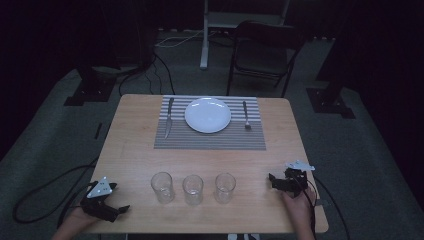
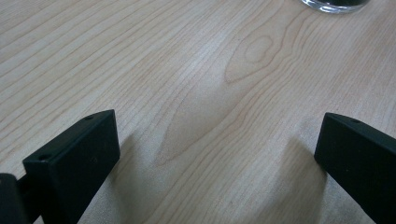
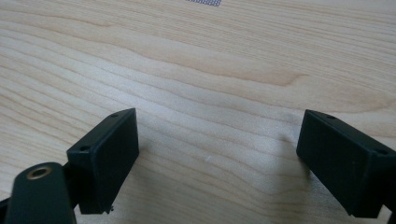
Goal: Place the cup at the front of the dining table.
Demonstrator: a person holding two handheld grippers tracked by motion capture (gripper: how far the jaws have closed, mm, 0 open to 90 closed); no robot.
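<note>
On the wooden table (image 1: 130, 150), three empty glasses (image 1: 193, 188) stand between open tongs.

Your left claw (image 1: 120, 210) rests at the tabletop's (image 1: 135, 150) near left corner, jaws spread wide. Your right claw (image 1: 271, 178) sits near the right corner, likewise parted.

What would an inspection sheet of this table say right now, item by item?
Surface: wooden table, striped mat at the far side.
Job's things: three empty glasses upright in a row near the front edge.
Clutter: plate, knife, fork on the mat.
Grippers: left hand-held gripper and right hand-held gripper open, low at the front corners.
Cables: one trails from each gripper.
Surroundings: dark room, chair behind.
</note>
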